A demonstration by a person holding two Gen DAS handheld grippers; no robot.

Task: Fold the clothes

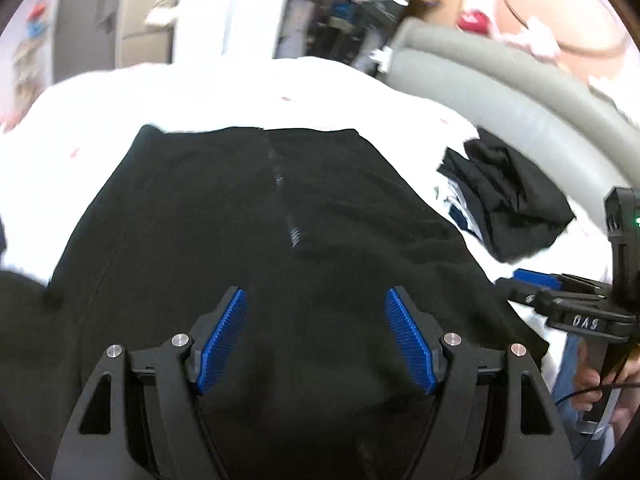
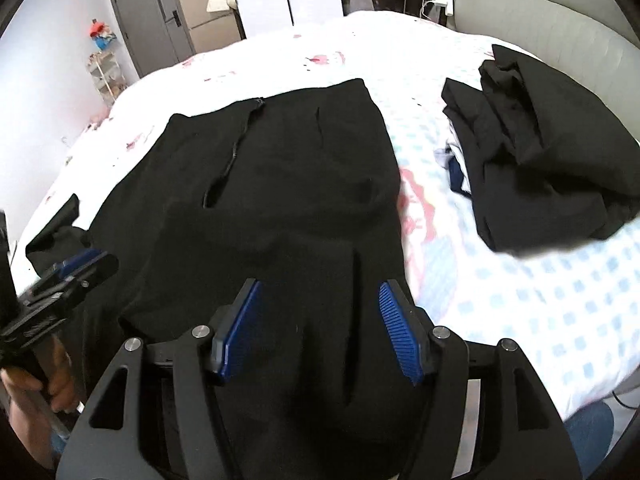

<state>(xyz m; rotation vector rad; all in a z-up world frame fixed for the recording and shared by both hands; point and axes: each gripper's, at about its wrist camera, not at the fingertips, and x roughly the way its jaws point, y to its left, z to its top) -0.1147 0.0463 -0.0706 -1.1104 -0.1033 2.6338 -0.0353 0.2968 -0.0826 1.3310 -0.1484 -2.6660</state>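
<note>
Left gripper (image 1: 316, 340): jaws apart, blue pads (image 1: 222, 340) bare, nothing between them; they hang above the near part of the black garment (image 1: 256, 216). Right gripper (image 2: 320, 330): jaws likewise apart, nothing pinched, poised over the same cloth near its right edge.

The garment lies spread flat on the bed (image 2: 520, 300), zipper (image 2: 236, 148) running away from the grippers toward the far hem. Far hem straight, with bare sheet beyond it. Right edge runs alongside a broad strip of bare checked and pink-printed sheet. At the left, a loose flap of black fabric (image 2: 56, 236) trails toward the bed's side.

Pile of dark folded clothes (image 2: 548, 152) sits well apart to the right, near the grey padded headboard (image 2: 540, 20); open sheet lies between pile and garment.

Pose: both grippers tilt downward over the near end of the garment, side by side. From the left wrist view the right gripper (image 1: 536, 286) comes in at the right margin, a hand (image 1: 600, 392) wrapped round its handle. From the right wrist view the left gripper (image 2: 80, 268) shows at the left margin, fingers (image 2: 60, 384) gripping below. Left view is motion-blurred.
</note>
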